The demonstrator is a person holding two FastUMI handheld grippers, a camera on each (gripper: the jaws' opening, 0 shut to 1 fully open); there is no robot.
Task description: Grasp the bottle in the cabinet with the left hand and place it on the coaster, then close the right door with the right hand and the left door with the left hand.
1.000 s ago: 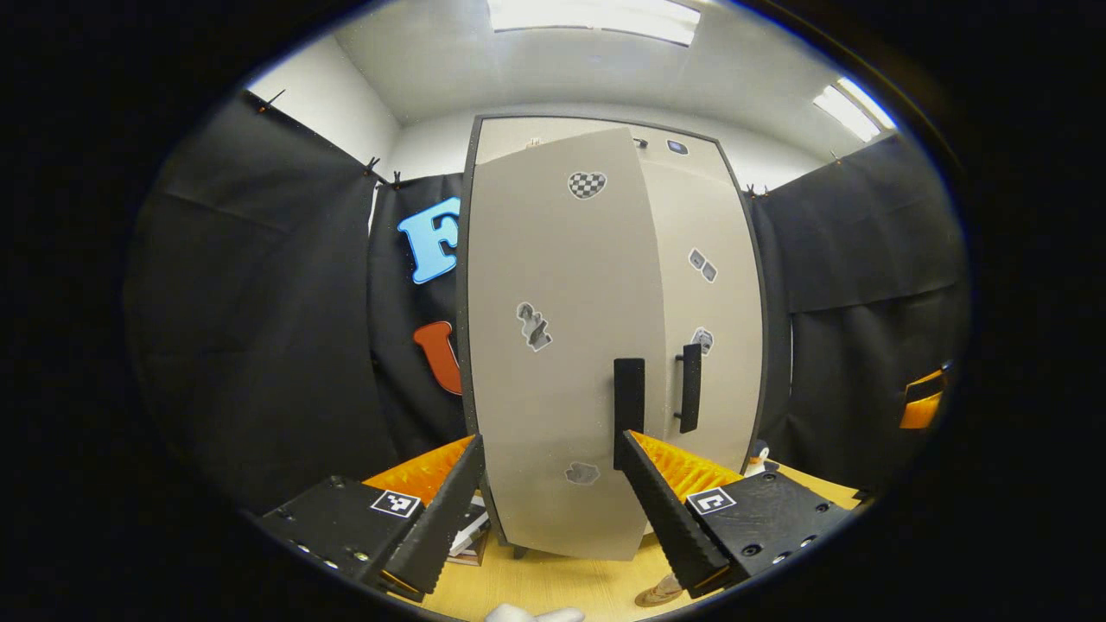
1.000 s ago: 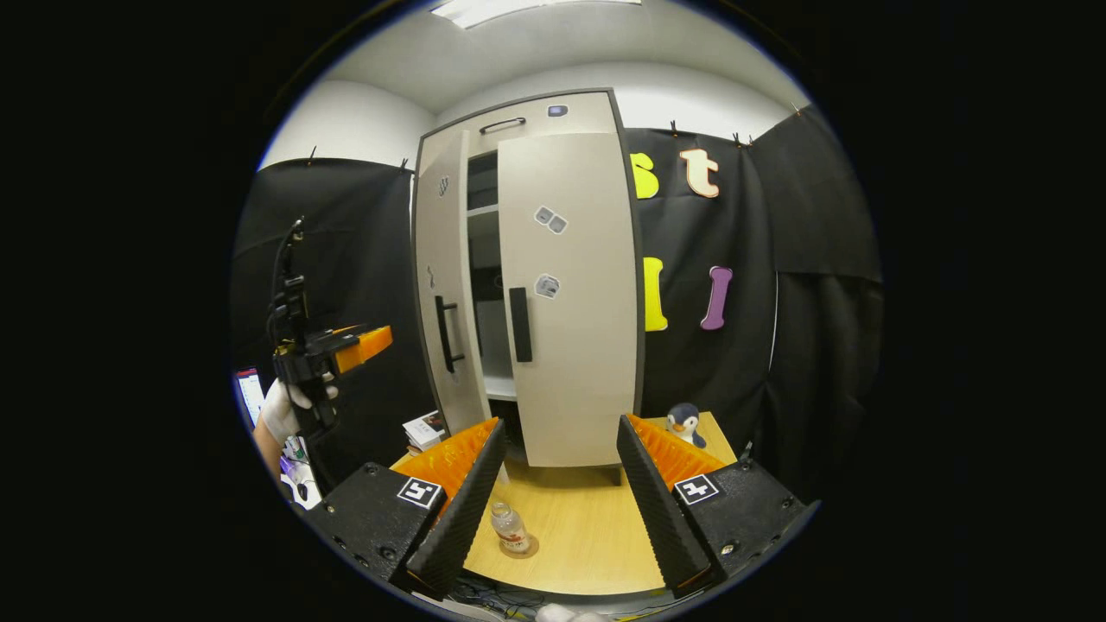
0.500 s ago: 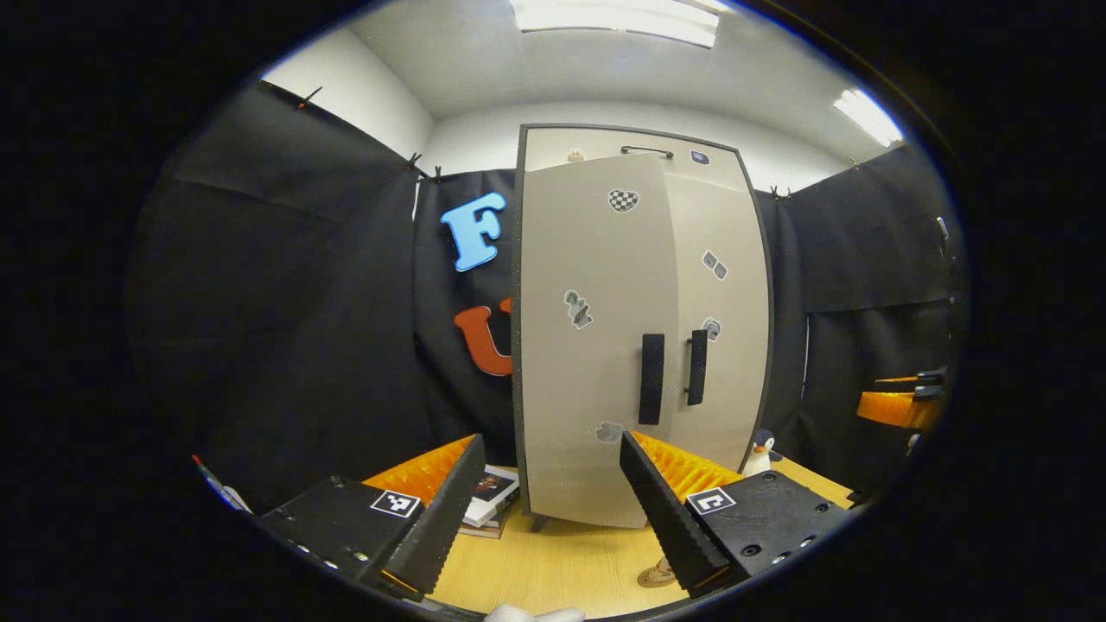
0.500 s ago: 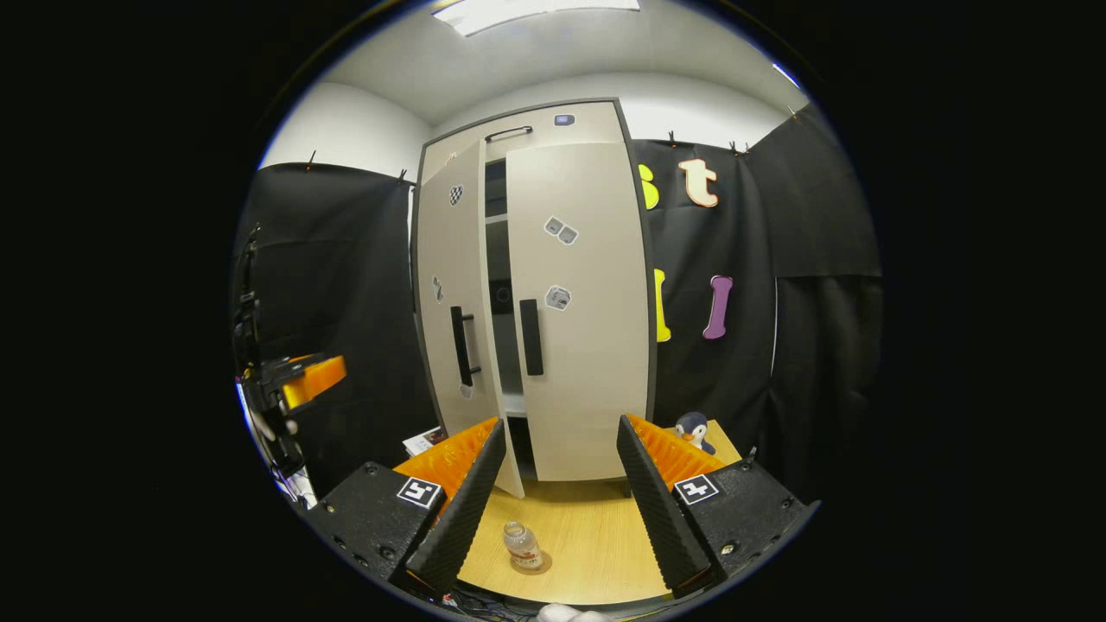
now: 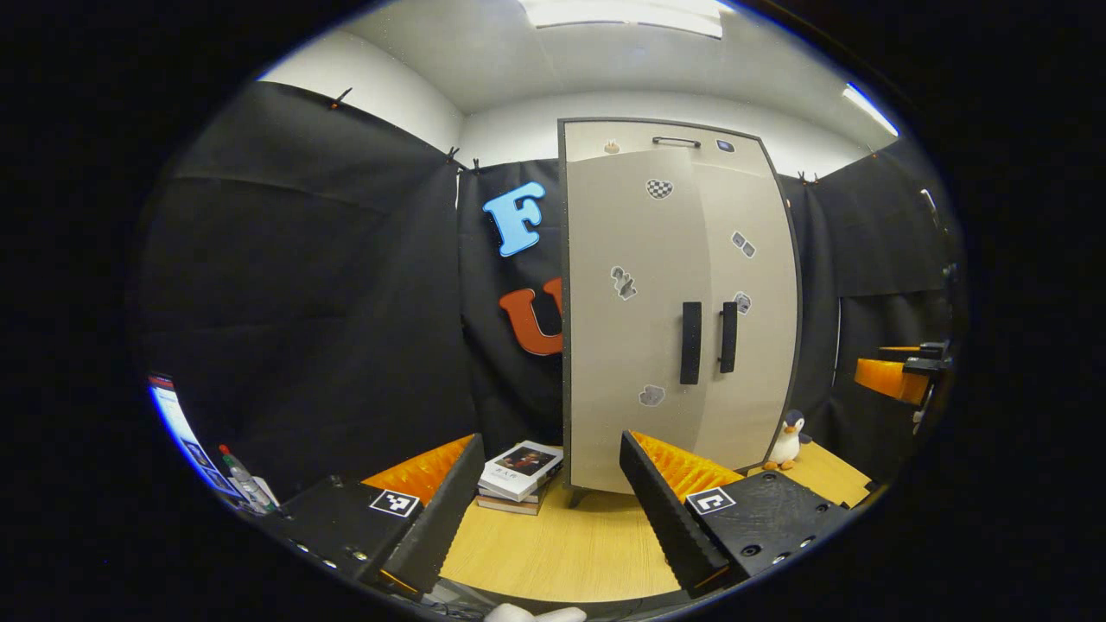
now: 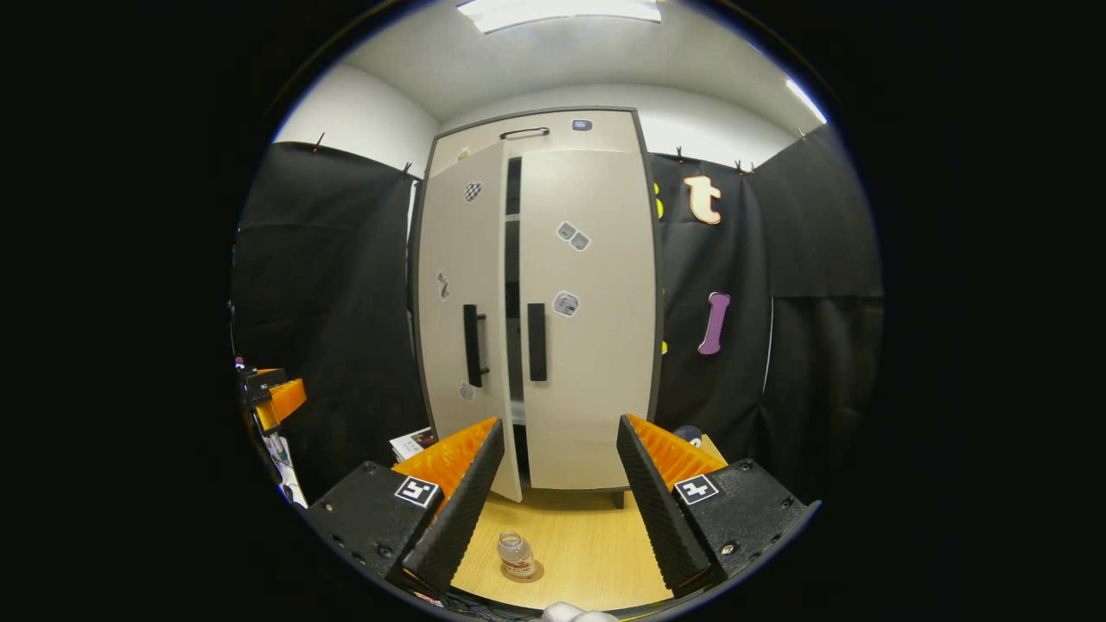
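Now your bottle (image 6: 517, 553) sits on the coaster (image 6: 524, 572); the left door (image 6: 460, 311) hangs ajar, so both grippers, left gripper (image 5: 549, 510) and right gripper (image 6: 553, 497), wait spread.

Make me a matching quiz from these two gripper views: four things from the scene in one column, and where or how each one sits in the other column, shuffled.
Things:
1. clear plastic bottle
2. left beige cabinet door
3. stuffed toy penguin
4. stack of books

States:
A. slightly ajar, a dark gap beside it
B. standing upright on the round coaster
C. on the wooden table, at the cabinet's left foot
D. on the table, to the right of the cabinet

Pairs: 1-B, 2-A, 3-D, 4-C
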